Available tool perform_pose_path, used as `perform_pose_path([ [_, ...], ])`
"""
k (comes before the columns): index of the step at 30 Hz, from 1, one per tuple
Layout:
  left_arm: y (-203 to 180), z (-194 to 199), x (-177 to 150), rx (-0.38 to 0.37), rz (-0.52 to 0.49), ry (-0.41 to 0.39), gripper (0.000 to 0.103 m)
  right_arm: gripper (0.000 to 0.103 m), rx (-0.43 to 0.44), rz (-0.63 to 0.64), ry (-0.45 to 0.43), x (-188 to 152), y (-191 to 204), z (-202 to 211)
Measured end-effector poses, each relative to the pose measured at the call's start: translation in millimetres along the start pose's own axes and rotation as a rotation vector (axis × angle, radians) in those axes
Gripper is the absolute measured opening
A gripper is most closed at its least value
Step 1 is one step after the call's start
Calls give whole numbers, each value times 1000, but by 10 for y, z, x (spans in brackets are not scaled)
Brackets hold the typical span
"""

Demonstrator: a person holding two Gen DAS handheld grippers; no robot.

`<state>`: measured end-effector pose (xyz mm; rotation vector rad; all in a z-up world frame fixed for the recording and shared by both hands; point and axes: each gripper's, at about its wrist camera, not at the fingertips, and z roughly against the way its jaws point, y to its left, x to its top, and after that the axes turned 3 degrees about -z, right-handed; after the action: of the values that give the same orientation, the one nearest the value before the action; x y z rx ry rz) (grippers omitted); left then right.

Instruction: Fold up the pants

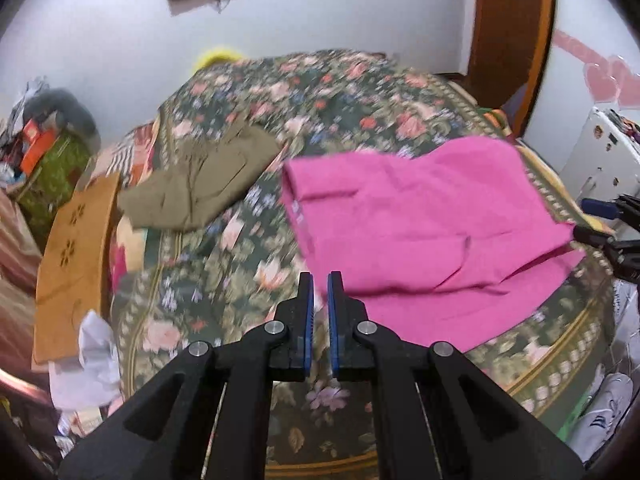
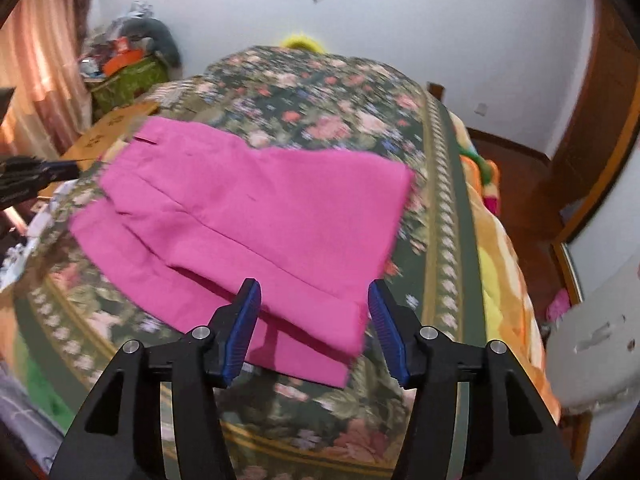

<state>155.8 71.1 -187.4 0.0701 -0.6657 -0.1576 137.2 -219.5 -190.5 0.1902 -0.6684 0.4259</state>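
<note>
Pink pants folded on floral bed, both grippers free.
Bed (image 1: 248, 248) fills frame; pink pants (image 2: 256, 216) lie mid-frame, likely flat for another fold; olive garment (image 1: 196, 184) center-left, set aside. Right gripper (image 2: 314, 320) spread wide over hem; left gripper (image 1: 319, 312) nearly pressed together, holding nothing.

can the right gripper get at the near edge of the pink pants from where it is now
Probably yes. The right gripper is open, and the near edge of the pink pants lies right between and ahead of its fingers on the floral bedspread, with nothing lying over it or blocking the way.
</note>
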Motion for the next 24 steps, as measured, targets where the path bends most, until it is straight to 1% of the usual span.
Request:
perform_pose_path([
  [3,-152,12,128,-27,-40,-1,8,54,60,53,15,84,184,-54],
  [4,-195,-10,147,-30,-51,5,12,54,71,78,28,94,250,-104],
  [5,-238,-37,160,-32,-61,14,15,54,76,105,45,94,323,-174],
  [7,-317,-119,156,-41,-81,37,18,54,78,156,80,64,436,-309],
  [10,-430,-261,102,-58,-115,72,18,54,84,209,128,-10,540,-498],
  [13,-534,-360,30,-79,-156,91,18,53,80,209,90,-6,541,-557],
  [14,-567,-386,15,-83,-171,97,18,45,81,196,92,24,522,-582],
  [15,-605,-416,3,-84,-189,104,19,31,88,183,91,48,504,-604],
  [16,-638,-434,-7,-87,-203,106,19,26,99,169,88,71,486,-623],
  [17,-673,-450,-16,-87,-218,106,23,17,106,157,87,94,469,-639],
  [18,-695,-460,-18,-87,-227,105,27,12,113,147,84,114,458,-645],
  [20,-726,-474,-16,-92,-236,95,55,10,134,124,61,161,428,-611],
  [22,-748,-477,-7,-102,-233,83,66,9,138,107,35,207,418,-556],
  [24,-787,-492,5,-87,-244,81,66,8,140,96,10,256,404,-491],
])
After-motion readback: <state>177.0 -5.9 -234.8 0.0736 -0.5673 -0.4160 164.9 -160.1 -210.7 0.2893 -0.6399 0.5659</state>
